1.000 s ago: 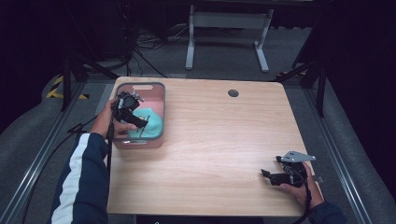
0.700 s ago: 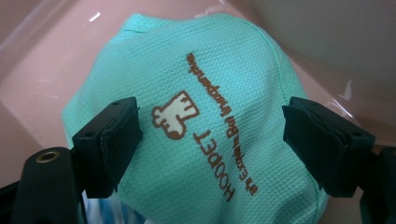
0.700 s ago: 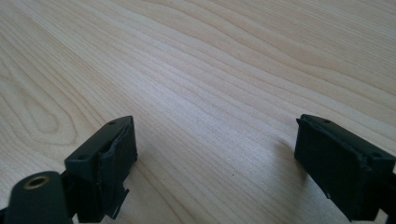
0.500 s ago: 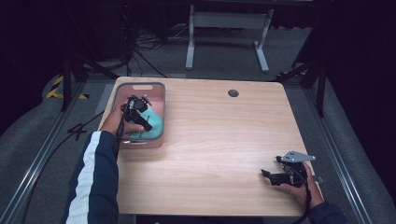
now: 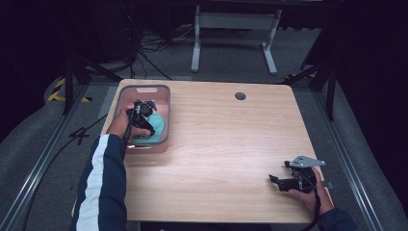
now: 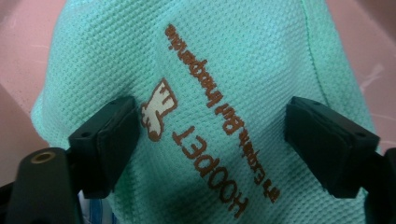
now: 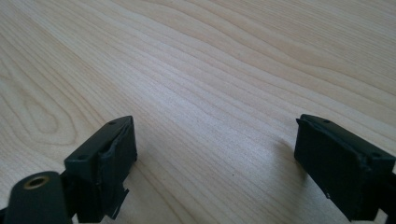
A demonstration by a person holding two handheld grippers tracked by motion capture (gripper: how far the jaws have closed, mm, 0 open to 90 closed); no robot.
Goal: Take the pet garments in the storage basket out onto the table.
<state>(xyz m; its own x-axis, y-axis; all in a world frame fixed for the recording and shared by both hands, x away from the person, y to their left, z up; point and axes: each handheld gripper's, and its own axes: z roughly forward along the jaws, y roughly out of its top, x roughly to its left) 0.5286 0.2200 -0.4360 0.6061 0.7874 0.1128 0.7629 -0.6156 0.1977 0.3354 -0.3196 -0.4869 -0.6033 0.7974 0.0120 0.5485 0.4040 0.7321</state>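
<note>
The left gripper [image 5: 146, 117] is down inside the pink bin [image 5: 166, 103] at the back left of the worktop [image 5: 231, 149], its jaws wide apart just over the mint green cloth [image 6: 210, 70] that lies in the bin. To grab it well, push down until both pads sink into the cloth, then squeeze on a good bunch and lift straight up, away from the bin wall. The right gripper [image 5: 281, 180] rests open on the bare wood, holding nothing

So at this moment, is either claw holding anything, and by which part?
Nothing is held. The left claw stands open over the mint-green cloth in the pink bin, pads not pressing it. The right claw is open above bare table.
</note>
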